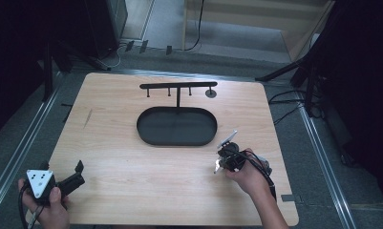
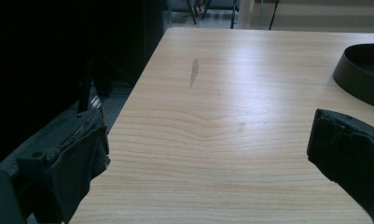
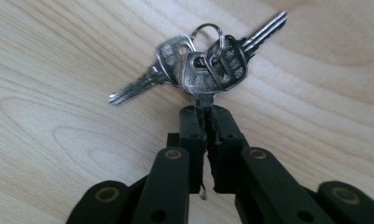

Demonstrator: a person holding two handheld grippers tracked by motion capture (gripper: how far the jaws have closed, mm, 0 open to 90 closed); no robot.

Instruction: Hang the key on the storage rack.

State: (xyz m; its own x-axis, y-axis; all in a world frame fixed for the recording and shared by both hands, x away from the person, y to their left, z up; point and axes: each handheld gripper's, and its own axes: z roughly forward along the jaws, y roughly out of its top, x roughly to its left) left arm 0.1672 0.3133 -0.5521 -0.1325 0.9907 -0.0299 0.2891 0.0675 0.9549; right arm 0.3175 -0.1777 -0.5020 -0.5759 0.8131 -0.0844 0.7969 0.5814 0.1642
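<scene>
Right hand-held gripper (image 3: 204, 114), jaws pinched together on the blade of one key, holds a bunch of keys (image 3: 201, 65): three silver keys on one ring (image 3: 208, 32), lifted just above the worktop (image 1: 132, 171), right of centre near the front. Left hand-held gripper (image 2: 208, 154) sits at the front-left corner, jaws spread wide, holding nothing. One black oval tray (image 1: 177, 126) lies mid-worktop; behind it stands one black T-shaped rack (image 1: 178, 87) with three pegs and one round disc (image 1: 210, 92) at its right end.
</scene>
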